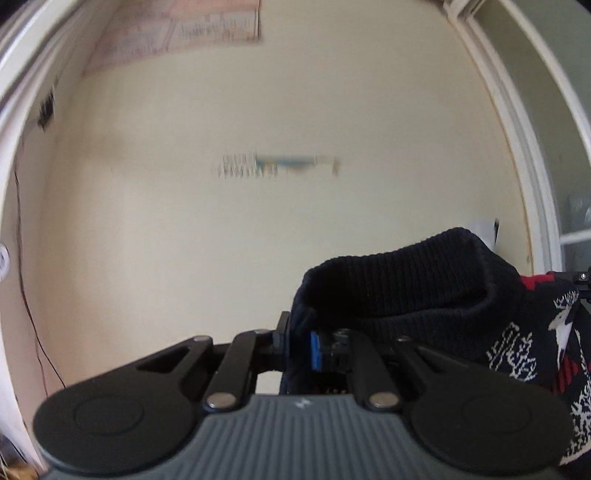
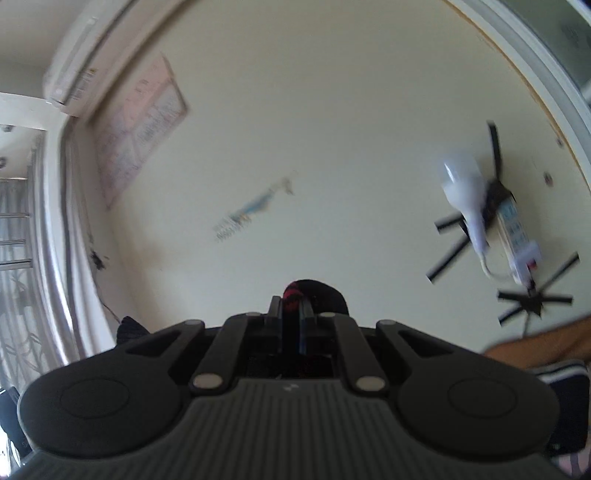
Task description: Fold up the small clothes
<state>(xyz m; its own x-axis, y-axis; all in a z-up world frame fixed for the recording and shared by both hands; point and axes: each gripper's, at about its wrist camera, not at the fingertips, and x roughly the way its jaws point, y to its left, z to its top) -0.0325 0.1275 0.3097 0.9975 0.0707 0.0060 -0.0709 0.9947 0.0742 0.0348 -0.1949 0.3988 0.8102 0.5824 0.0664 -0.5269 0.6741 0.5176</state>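
Both grippers raised toward a cream wall (image 1: 295,229), each clamped on a dark knitted garment (image 1: 424,291).

The wall poster (image 1: 177,33) and the air-conditioner unit (image 2: 74,62) carry print too blurred to read, as does the small wall sticker (image 2: 251,212). The garment, navy with red and white pattern, hangs between the two tools. Left gripper (image 1: 301,341): jaws closed on its ribbed cuff edge. Right gripper (image 2: 291,317): jaws closed on a red-and-black fold of the same knit.
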